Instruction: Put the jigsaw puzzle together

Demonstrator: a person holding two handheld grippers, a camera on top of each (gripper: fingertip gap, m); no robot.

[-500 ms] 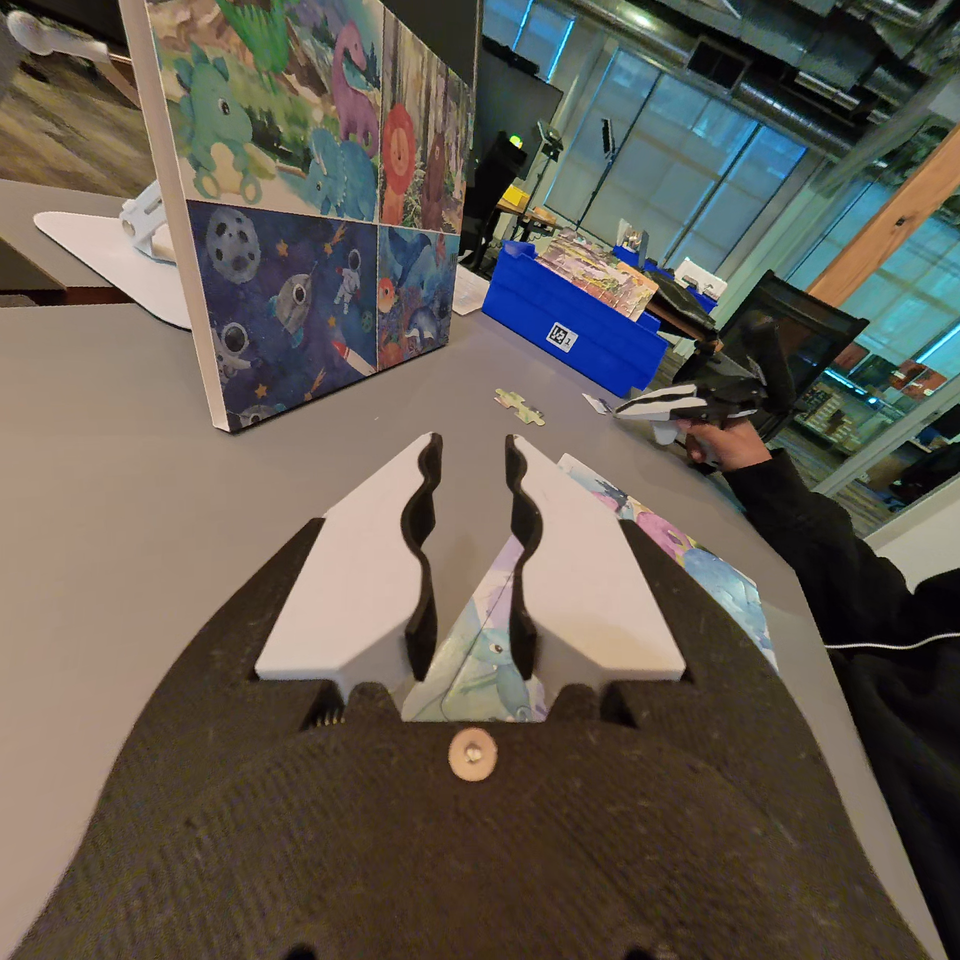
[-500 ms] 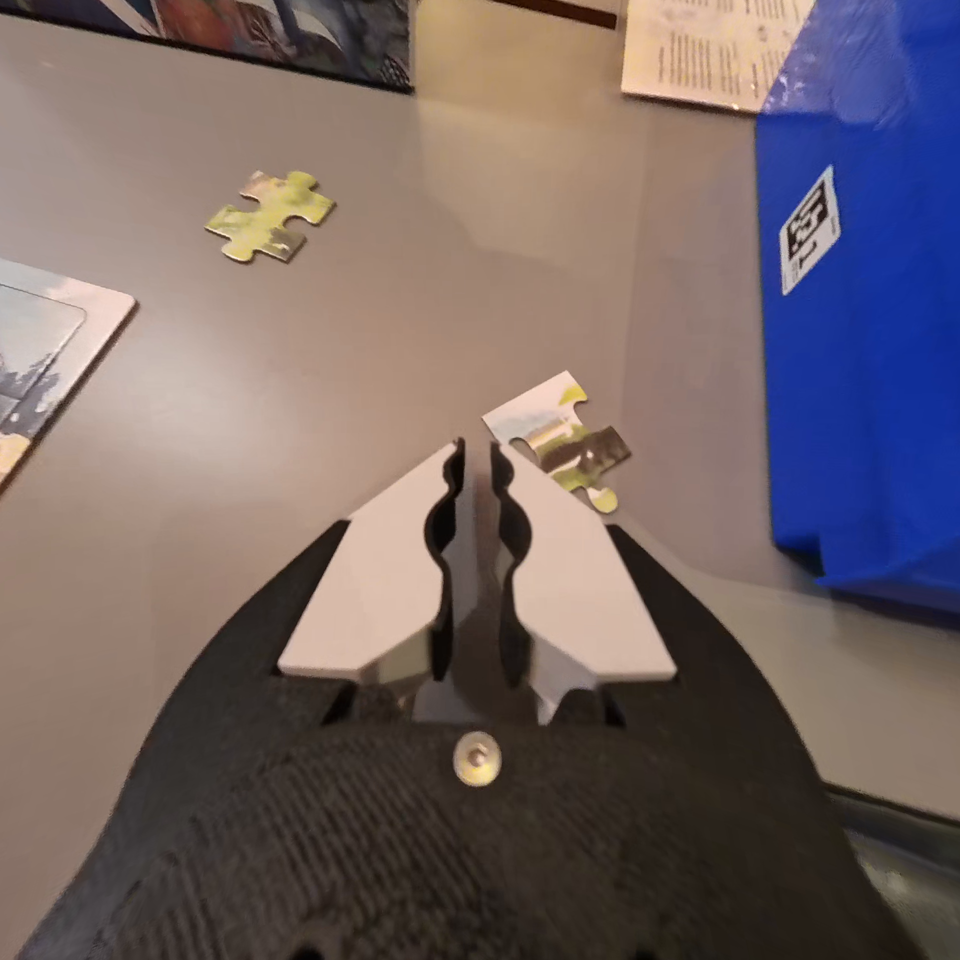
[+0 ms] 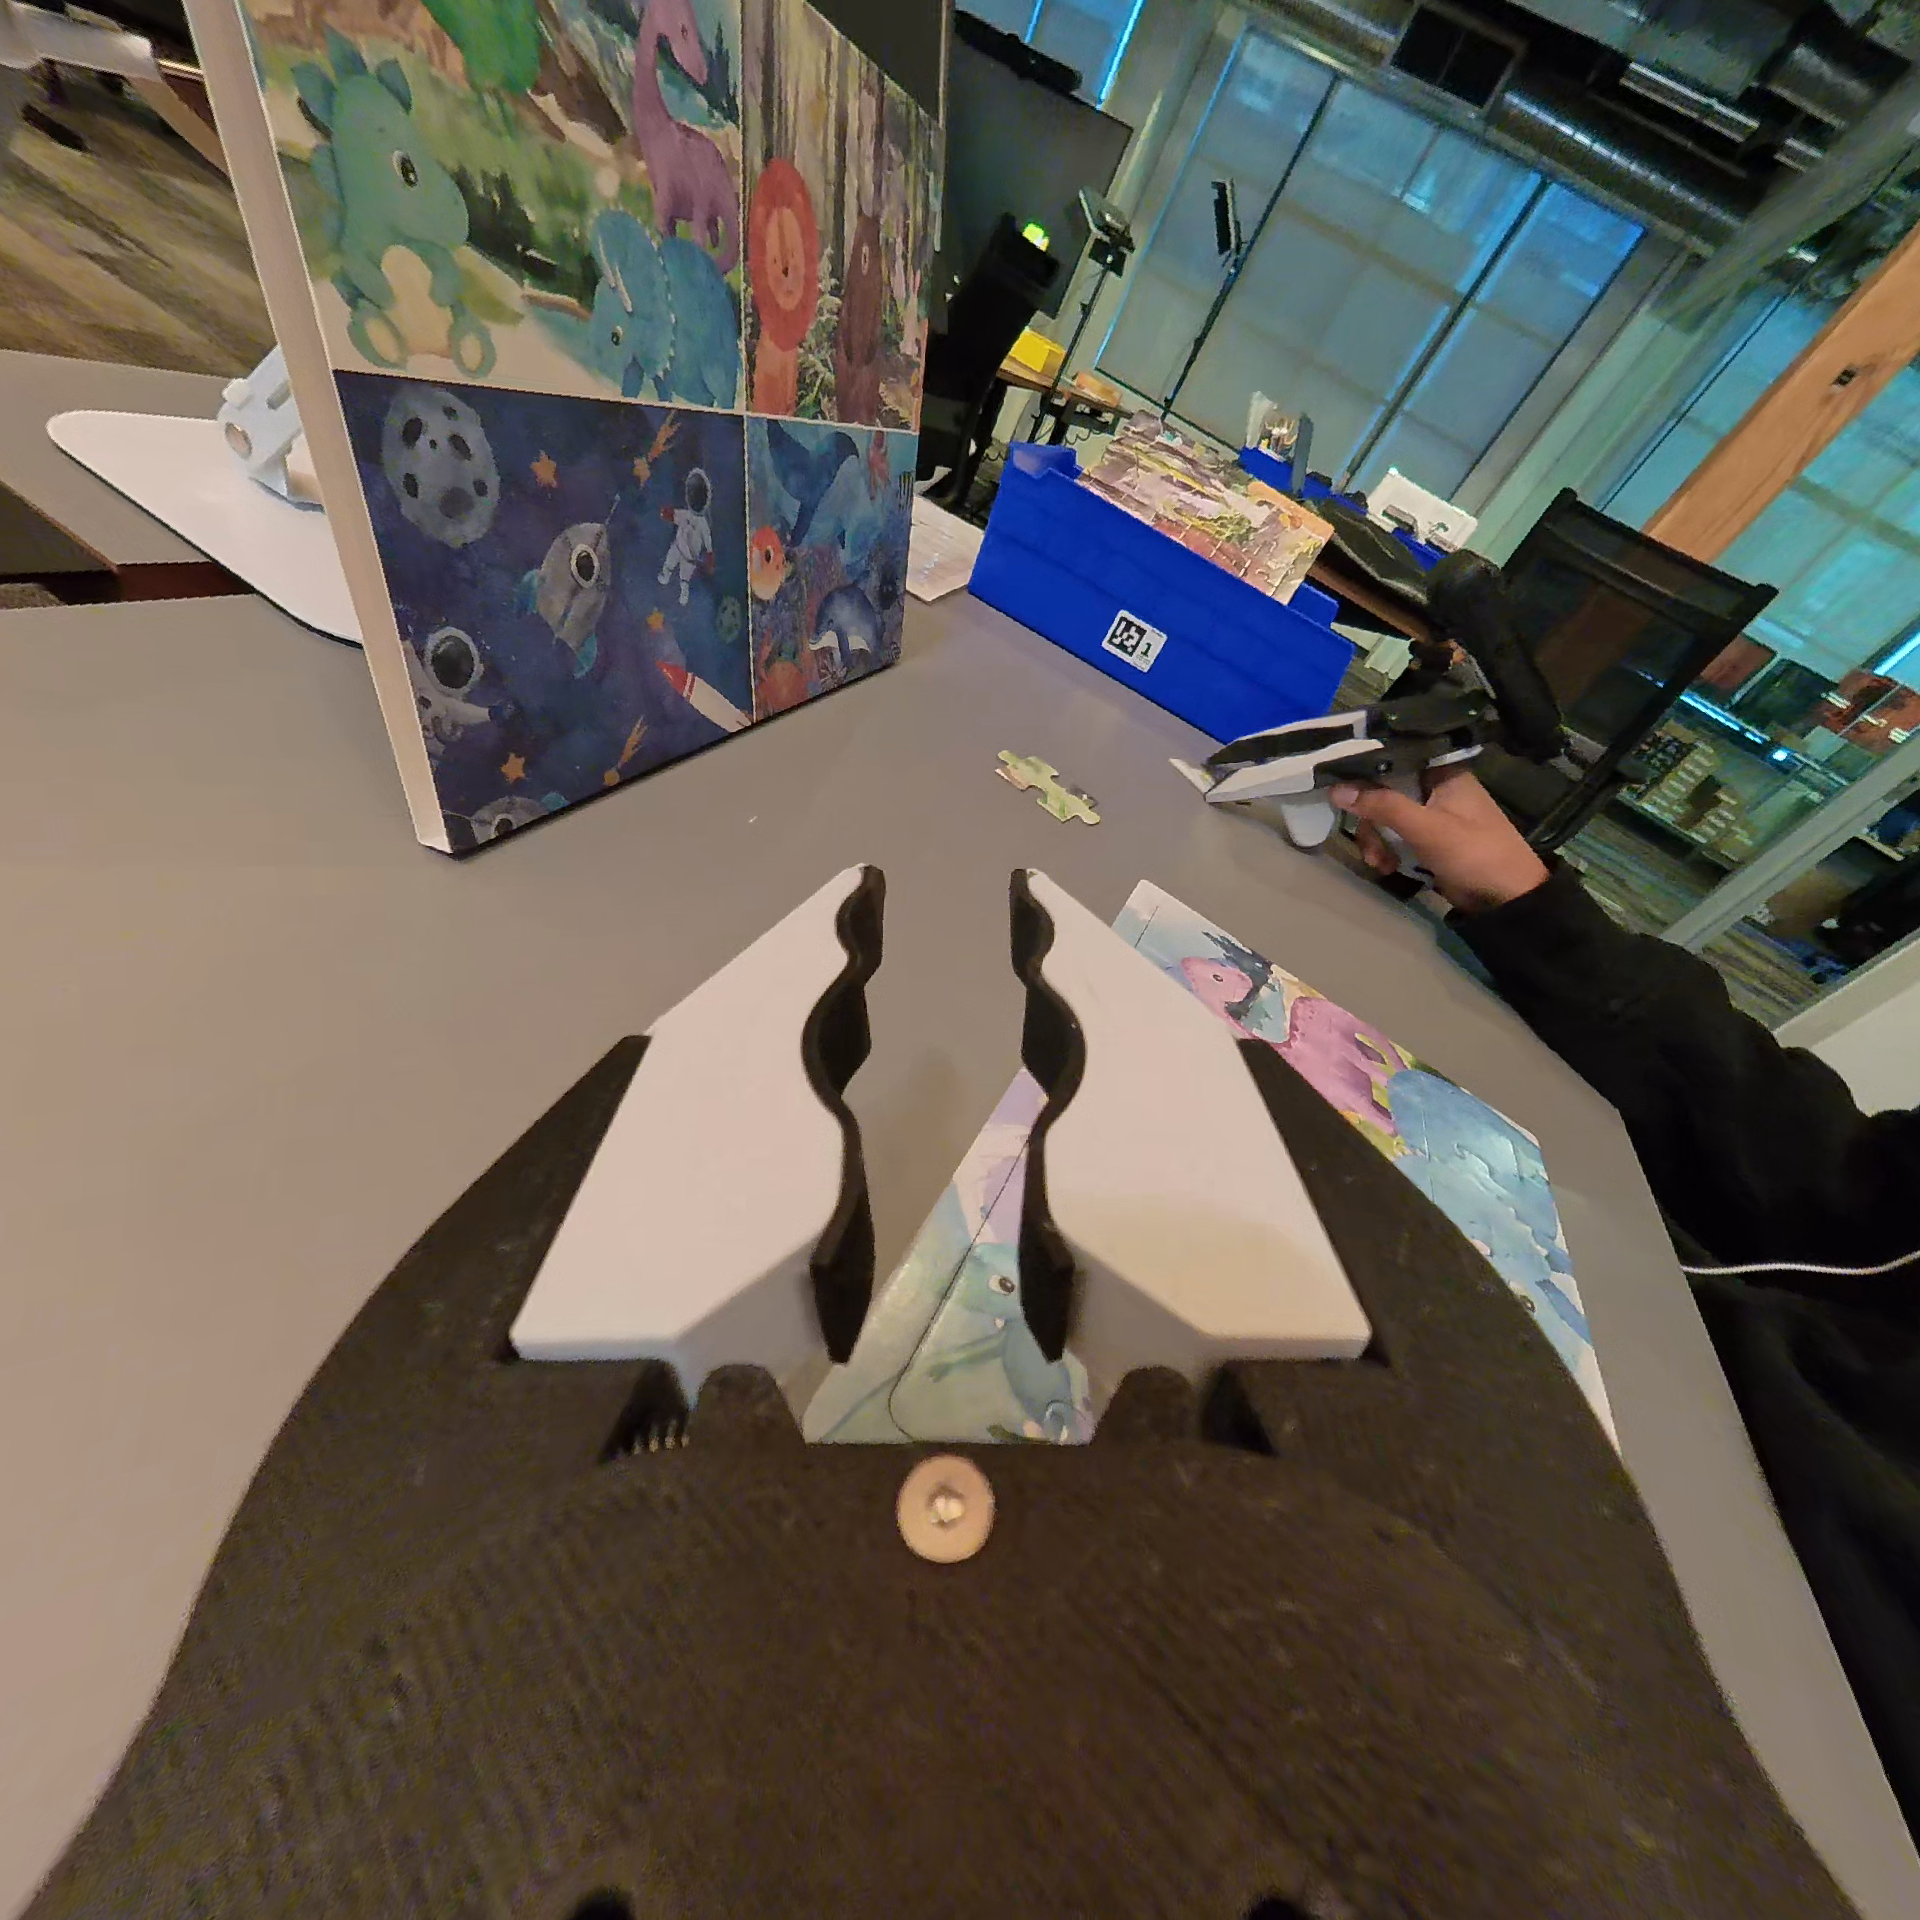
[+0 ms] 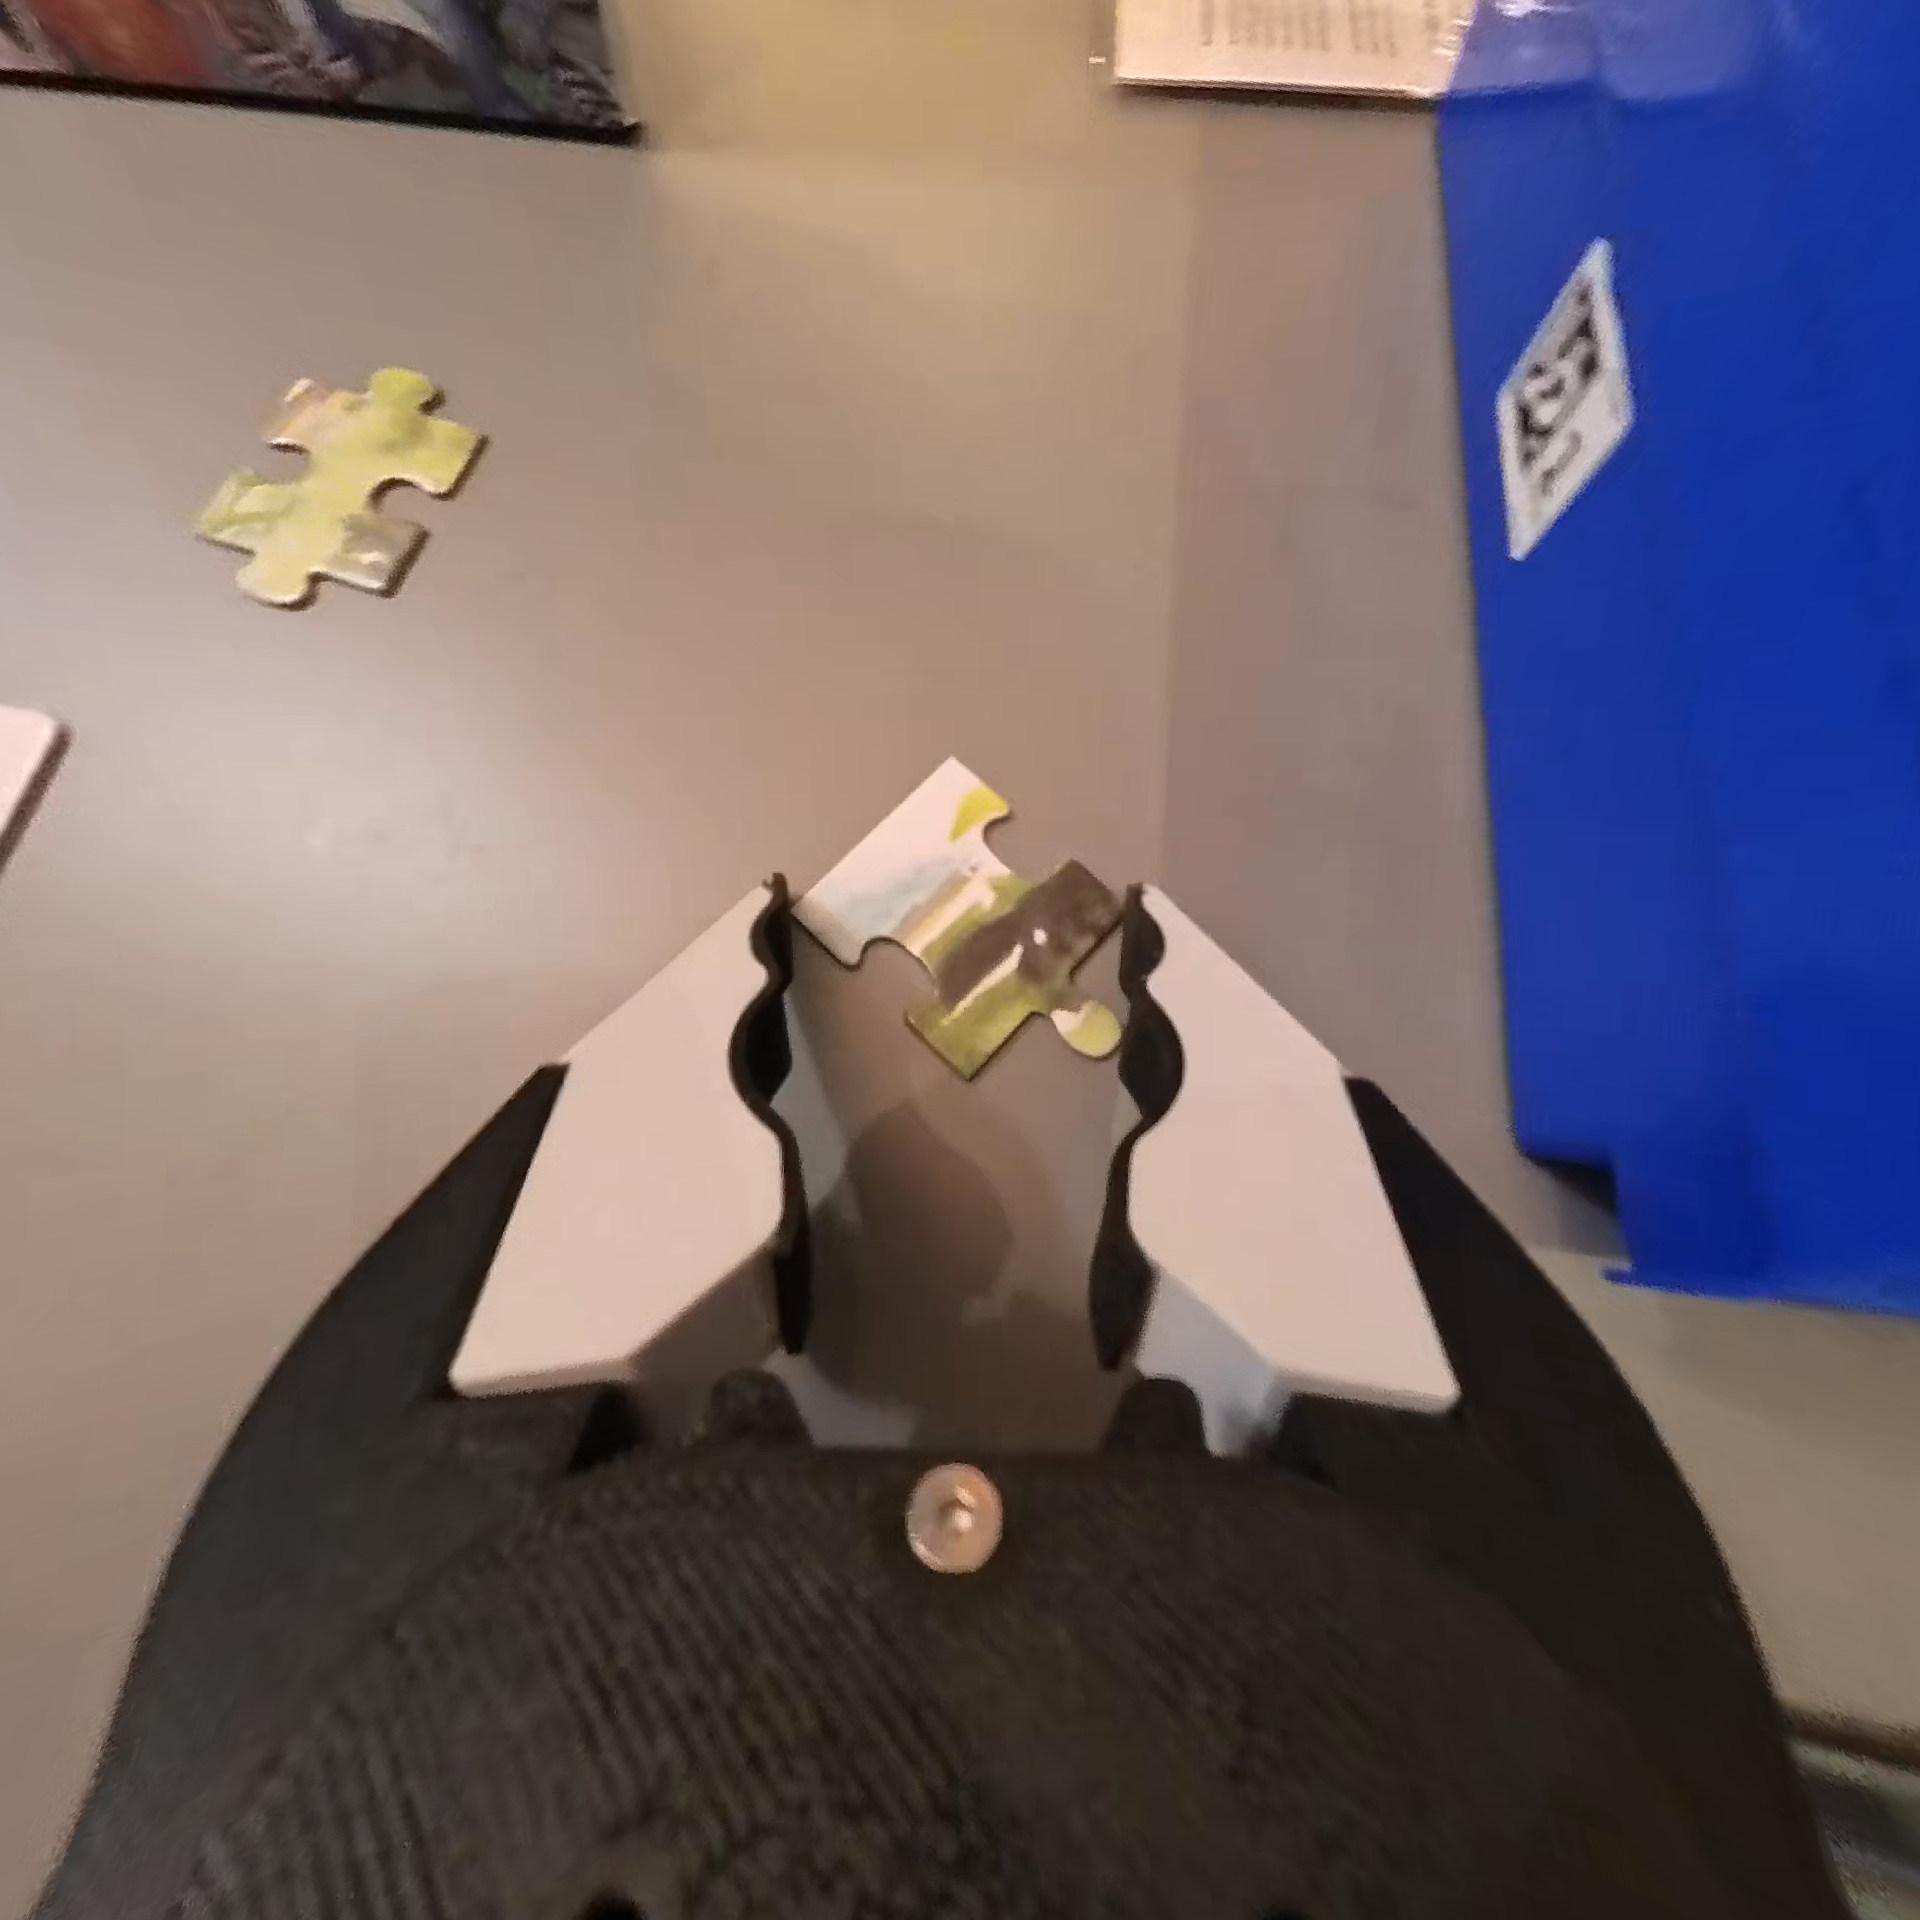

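Note:
My left gripper (image 3: 945,878) is open and empty, low over the near corner of the partly built dinosaur puzzle (image 3: 1403,1101) on the grey table. My right gripper (image 4: 954,891) is open, its fingers either side of a white-and-green corner piece (image 4: 914,862) that lies flat on the table. The piece's dark tab is at the right finger's tip. A second loose green piece (image 4: 343,488) lies to the left; it also shows in the left wrist view (image 3: 1044,795). In that view the right gripper (image 3: 1205,774) is held by a hand past the puzzle's far corner.
The upright puzzle box (image 3: 582,468) stands at the back left of the table. A blue bin (image 4: 1683,727) is close on the right of my right gripper, with a printed sheet (image 4: 1278,42) behind it. The puzzle's corner (image 4: 21,769) is at the far left.
My right gripper has opened from nearly shut and moved forward, so the corner piece now lies between its fingers. My left gripper has hardly moved.

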